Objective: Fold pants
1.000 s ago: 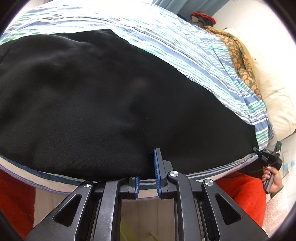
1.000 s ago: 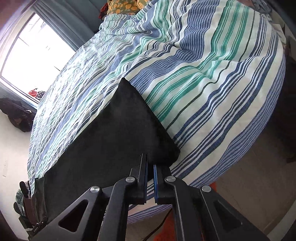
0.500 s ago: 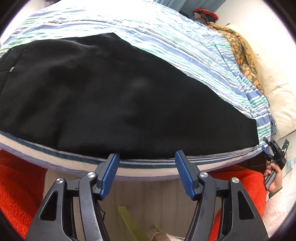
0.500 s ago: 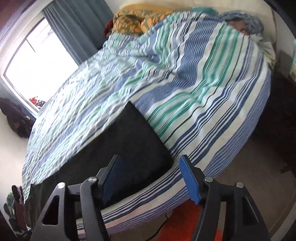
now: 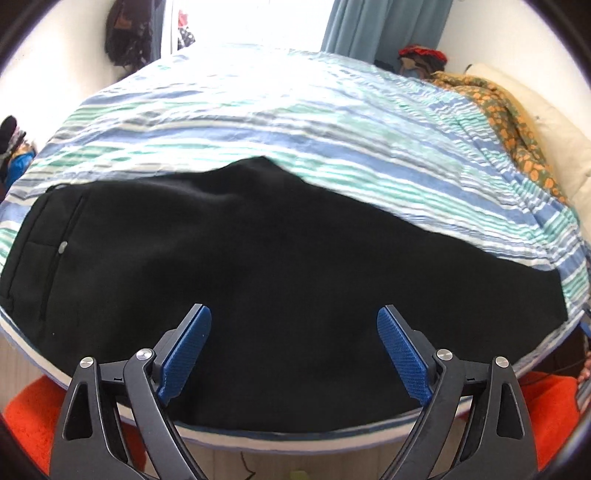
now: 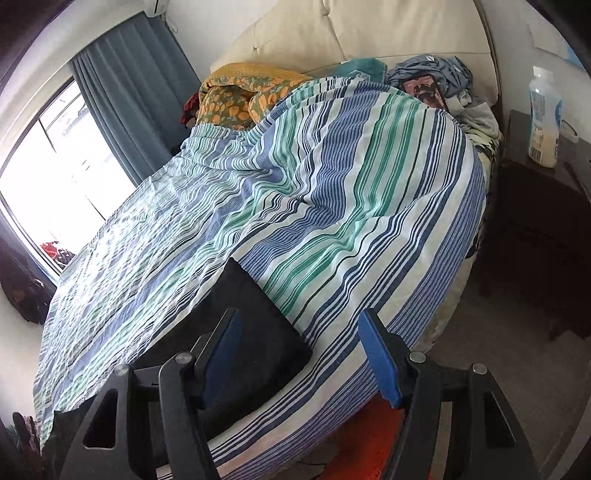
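So the black pants (image 5: 280, 266) are lying flat on the bed, right along the near edge of the striped sheet (image 5: 303, 155), laid lengthwise. In the left wrist view you can see the waist end off to the left with a small button (image 5: 63, 246) on it, and the leg end runs out to the right. In the right wrist view that leg end (image 6: 243, 317) shows as a squared-off corner just shy of the mattress edge.

Left gripper (image 5: 293, 347) is hovering over the near part of the pants with its jaws wide apart and just been opening further, blue pads (image 5: 186, 349) not touching the cloth, nothing pinched between them. Right gripper (image 6: 299, 354) is also spread, roughly over the leg-end corner; it opened up a moment ago, and its pads are off the fabric too.

As for containers, there's really just one: a plastic bottle (image 6: 543, 118) standing upright on the dark nightstand (image 6: 535, 221) beside the bed, with something cream-coloured filling the lower part. Can't read the label.

Other stuff: a yellow flowery blanket (image 6: 240, 92) bunched up by the cream headboard (image 6: 332, 33), a heap of grey clothes (image 6: 436, 79) next to it, teal curtain (image 6: 133, 96) by the window, and an orange rug (image 5: 26, 413) on the floor under the bed edge.
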`<state>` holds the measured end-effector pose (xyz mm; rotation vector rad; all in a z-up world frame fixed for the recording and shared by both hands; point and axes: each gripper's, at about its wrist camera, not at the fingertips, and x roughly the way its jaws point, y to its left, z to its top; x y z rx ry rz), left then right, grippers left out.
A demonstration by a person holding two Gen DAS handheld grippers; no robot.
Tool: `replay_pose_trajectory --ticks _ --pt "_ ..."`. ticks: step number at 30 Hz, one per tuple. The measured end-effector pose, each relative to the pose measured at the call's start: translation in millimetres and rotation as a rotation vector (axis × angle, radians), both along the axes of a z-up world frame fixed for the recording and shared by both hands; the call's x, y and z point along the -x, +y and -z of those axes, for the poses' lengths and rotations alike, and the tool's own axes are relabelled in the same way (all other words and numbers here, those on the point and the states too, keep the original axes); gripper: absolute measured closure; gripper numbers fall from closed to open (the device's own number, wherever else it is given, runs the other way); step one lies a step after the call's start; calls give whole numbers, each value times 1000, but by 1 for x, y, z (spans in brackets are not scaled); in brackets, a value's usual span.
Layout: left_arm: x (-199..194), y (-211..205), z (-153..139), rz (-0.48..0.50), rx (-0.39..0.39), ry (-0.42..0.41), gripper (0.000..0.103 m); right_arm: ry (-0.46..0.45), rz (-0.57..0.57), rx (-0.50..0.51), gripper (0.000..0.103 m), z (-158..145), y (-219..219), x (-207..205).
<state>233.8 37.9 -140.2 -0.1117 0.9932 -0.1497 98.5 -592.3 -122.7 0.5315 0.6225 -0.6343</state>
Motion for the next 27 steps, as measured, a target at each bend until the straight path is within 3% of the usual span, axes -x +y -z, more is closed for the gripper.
replay_pose_trajectory --ticks 3,6,9,13,18,22,27 --pt "-9 13 27 -55 -11 89 17 8 -9 22 37 -1 4 1" --pt "6 12 14 -54 8 45 16 9 -2 26 37 -1 2 4" --pt "16 -10 -6 16 8 -8 14 -4 22 3 37 1 -5 9" --pt "21 -75 -22 230 -32 -44 11 -34 50 -33 37 2 -10 13" --pt "-3 -181 -24 479 -22 11 11 0 7 4 37 1 -1 1" --pt "-27 -258 -18 538 -73 8 11 28 -23 41 37 -1 8 -6" --pt "-49 -307 0 555 -171 38 11 25 -33 44 37 -1 10 -8"
